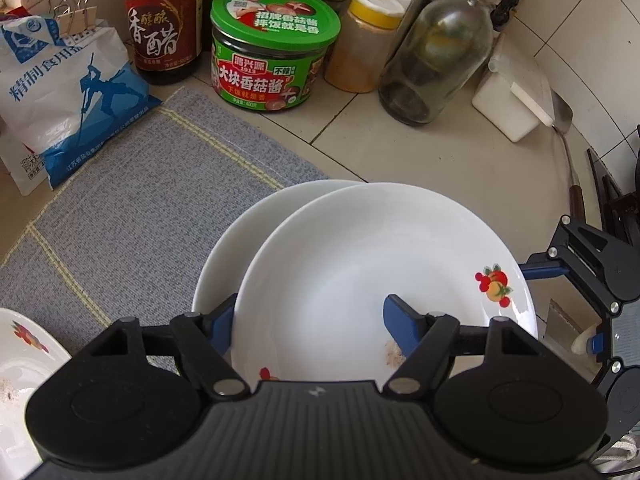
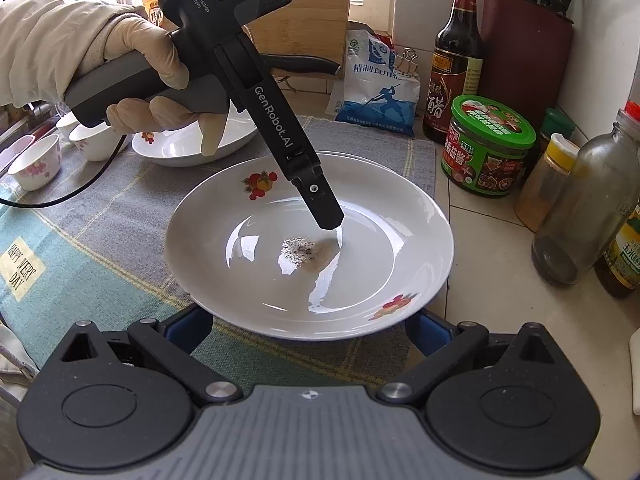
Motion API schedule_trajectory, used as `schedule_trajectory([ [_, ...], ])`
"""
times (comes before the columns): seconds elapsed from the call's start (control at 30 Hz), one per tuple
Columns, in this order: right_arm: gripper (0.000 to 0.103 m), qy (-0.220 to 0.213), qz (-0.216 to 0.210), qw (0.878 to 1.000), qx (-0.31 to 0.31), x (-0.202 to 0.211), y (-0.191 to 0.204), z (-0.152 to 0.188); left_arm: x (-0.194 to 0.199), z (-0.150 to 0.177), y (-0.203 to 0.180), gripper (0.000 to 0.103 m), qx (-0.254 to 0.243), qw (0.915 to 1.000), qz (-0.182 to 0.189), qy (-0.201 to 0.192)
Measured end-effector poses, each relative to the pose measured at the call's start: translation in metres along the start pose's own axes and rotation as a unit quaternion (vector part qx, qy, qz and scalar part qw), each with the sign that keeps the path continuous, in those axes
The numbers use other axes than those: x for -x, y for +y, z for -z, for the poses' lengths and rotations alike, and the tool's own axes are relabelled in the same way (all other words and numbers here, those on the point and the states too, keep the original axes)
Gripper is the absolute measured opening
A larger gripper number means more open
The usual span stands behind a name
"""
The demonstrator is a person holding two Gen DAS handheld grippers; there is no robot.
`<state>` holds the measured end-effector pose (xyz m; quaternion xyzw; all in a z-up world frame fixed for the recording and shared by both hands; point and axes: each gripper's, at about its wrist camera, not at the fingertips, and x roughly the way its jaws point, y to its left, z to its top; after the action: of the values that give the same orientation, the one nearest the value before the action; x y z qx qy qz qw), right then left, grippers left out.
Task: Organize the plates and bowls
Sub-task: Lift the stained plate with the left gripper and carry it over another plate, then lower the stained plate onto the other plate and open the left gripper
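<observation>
Plate (image 1: 360, 264) dead ahead of left tongs (image 1: 312, 328), sitting off-centre on second plate (image 1: 240, 240), both at edge of grey mat (image 1: 140, 208) where it meets the tiled counter. Round, so no long axis to line up w/; approach angle free. Left tongs partly open & astride top plate's near-left rim: one pad outside the rim over the lower plate, other pad inside the dish near some crumbs (image 2: 304, 252). Cannot tell whether pads actually clamp the rim or just rest there, since the contact is hidden by the plate wall.

Right tongs (image 2: 308, 328) wide open, gripping nothing, fingers low on either side of the plate's near rim, tips tucked under its edge in the right wrist view. Nearer to that rim than left, but left already engaged, so prob left does the lift and right steadies.

Gloved hand (image 2: 160, 80) on left tool handle, above shallow dish (image 2: 180, 148); small cups (image 2: 36, 160) further left, well apart from the stack.

Behind the stack: salt bag (image 1: 60, 92), vinegar bottle (image 1: 164, 20), green-lidded tub (image 1: 272, 48), glass bottle (image 1: 436, 52), white box (image 1: 516, 96). Near enough to clip if plate swings far back; path toward dish and cups clear except for left tool's own cable.
</observation>
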<state>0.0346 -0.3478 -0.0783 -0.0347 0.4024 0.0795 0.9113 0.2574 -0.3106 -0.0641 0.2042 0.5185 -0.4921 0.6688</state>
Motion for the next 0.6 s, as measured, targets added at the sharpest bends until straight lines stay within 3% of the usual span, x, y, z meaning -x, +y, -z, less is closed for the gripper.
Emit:
schedule_trajectory([
  [0.6, 0.103, -0.012, 0.005, 1.000, -0.009, 0.008, 0.002, 0.001, 0.021, 0.007, 0.000, 0.074, -0.001, 0.9994, -0.028, -0.018],
])
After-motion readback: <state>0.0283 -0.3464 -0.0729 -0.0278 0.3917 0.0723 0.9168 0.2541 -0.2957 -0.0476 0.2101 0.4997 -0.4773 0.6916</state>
